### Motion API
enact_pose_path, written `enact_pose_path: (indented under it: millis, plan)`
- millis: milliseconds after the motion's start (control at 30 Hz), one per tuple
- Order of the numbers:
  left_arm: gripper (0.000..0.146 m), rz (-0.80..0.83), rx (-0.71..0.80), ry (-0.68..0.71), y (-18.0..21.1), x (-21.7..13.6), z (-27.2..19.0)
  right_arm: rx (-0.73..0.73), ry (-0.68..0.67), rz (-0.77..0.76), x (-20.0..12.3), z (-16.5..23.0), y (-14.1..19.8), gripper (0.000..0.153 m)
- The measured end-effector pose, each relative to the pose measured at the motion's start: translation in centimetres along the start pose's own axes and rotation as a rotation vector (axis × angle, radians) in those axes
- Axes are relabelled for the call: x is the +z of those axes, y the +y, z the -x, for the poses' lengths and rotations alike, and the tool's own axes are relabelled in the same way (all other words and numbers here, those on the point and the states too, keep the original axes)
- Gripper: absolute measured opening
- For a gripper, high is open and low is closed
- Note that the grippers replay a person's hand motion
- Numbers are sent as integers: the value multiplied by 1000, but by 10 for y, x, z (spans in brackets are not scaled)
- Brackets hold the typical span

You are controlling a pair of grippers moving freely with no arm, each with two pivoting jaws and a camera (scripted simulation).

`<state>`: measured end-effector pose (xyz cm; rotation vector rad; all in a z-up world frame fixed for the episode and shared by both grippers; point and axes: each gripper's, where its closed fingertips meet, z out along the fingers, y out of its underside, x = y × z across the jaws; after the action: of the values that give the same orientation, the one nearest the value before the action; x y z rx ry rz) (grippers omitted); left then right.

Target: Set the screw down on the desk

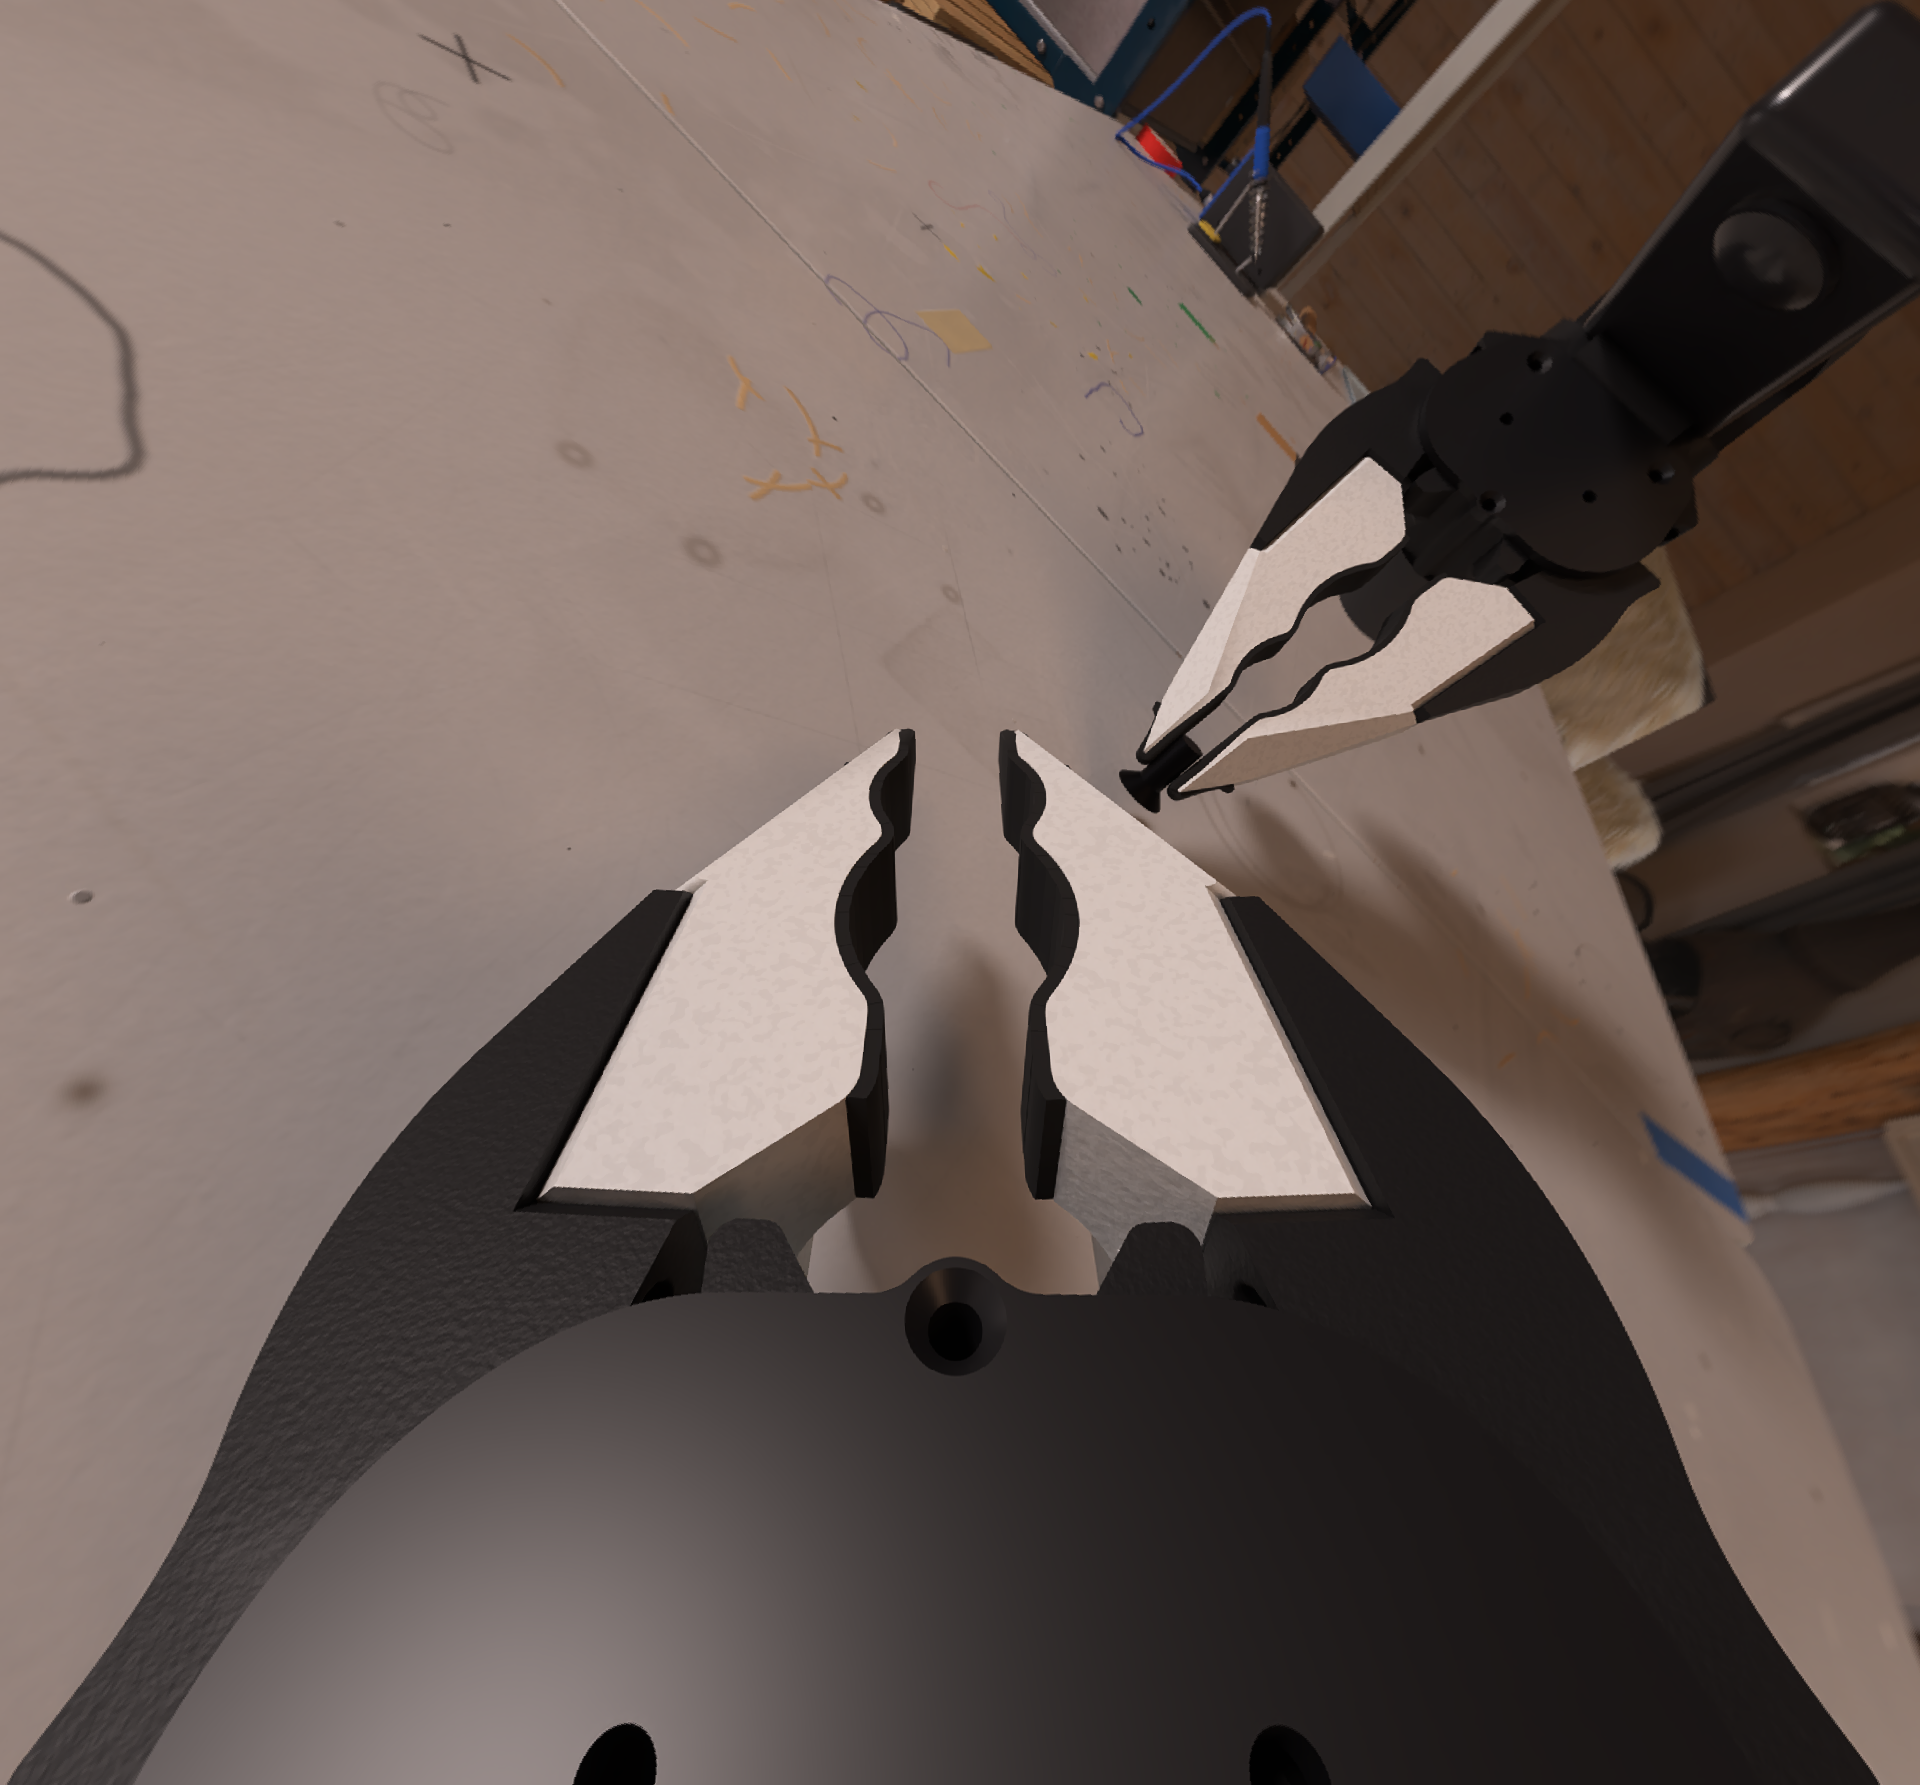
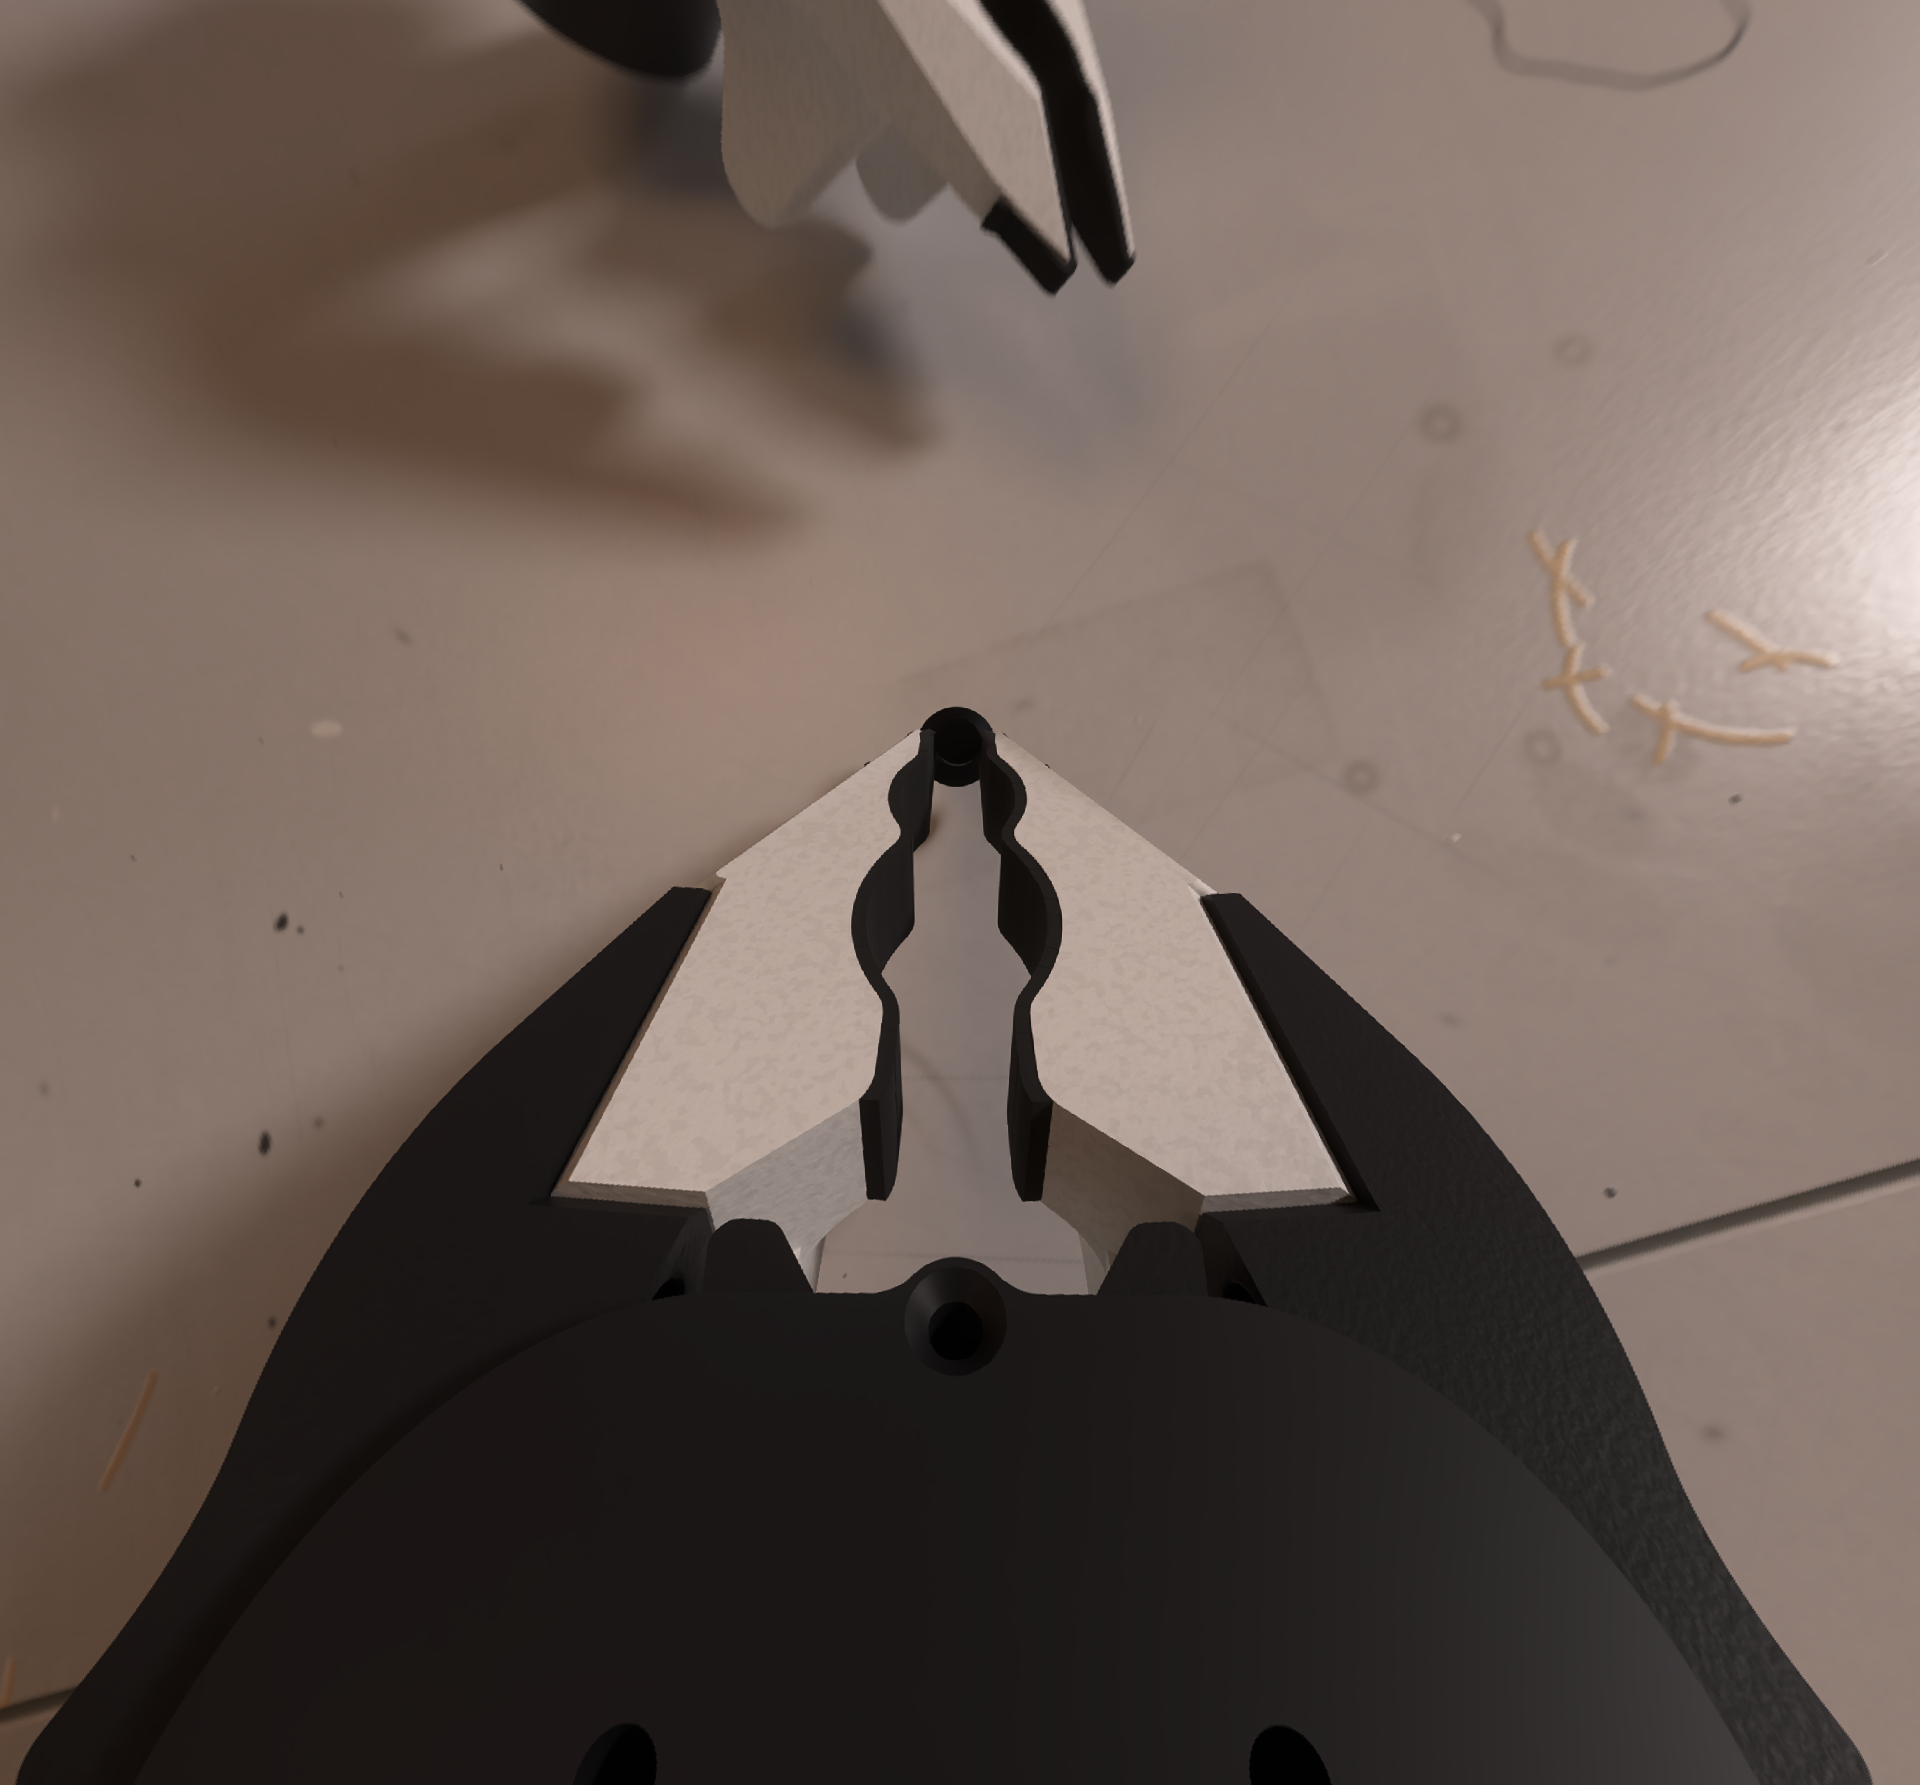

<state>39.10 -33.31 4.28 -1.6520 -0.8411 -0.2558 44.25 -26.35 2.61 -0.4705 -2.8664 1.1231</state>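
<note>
Black and small, the screw (image 1: 1151, 781) sits pinched between the tips of the right gripper (image 1: 1179, 771), its flat head poking out past the fingertips toward the desk (image 1: 416, 592). In the left wrist view that gripper comes in from about two o'clock, its white fingers (image 1: 1351, 686) drawn almost together around the screw's shank, the head low over the pale surface — whether it touches cannot be told. In the right wrist view the same screw (image 2: 954, 743) shows at the very tip of the right gripper (image 2: 956, 761), near the centre, as a dark round head with the black pads closed on either side. The left gripper (image 1: 956, 748) holds nothing; its tips stand a narrow gap apart, with bare desk showing between them. From the right wrist view it hangs in at twelve o'clock (image 2: 1081, 265), tips pointing down, its soft shadow spreading toward ten o'clock. The two grippers are near each other but apart. Orange scratch marks (image 2: 1662, 675) lie on the desk at three o'clock — and a thin pencil squiggle (image 2: 1621, 31) at one o'clock.
</note>
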Motion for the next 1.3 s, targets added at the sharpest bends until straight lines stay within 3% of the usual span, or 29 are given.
enact_pose_path:
  millis: [67, 133, 233, 767, 900, 1000, 1167, 1300]
  plan:
    - [16, 64, 64, -6, 10, 6, -2, -4, 27, 68, 4, 2, 12, 8]
    - [5, 189, 175, -125, 20, 12, 4, 5, 59, 82, 4, 1, 16, 8]
    - [0, 193, 284, -227, 22, 14, 8, 16, 68, 81, 2, 0, 19, 8]
    - [0, 436, 355, -278, 33, 53, -9, -100, 127, 64, -28, -11, 53, 8]
    - [0, 370, 337, -287, 33, 55, -14, -105, 113, 9, -32, -12, 56, 8]
    - [4, 272, 236, -240, 30, 52, -29, -148, 91, -5, -36, -12, 51, 8]
    - [14, 117, 271, -270, 20, 42, -54, -157, -53, -26, -38, -23, 12, 8]
    - [10, 39, 236, -216, 10, 27, -65, -186, -104, 16, -23, -34, -21, 8]
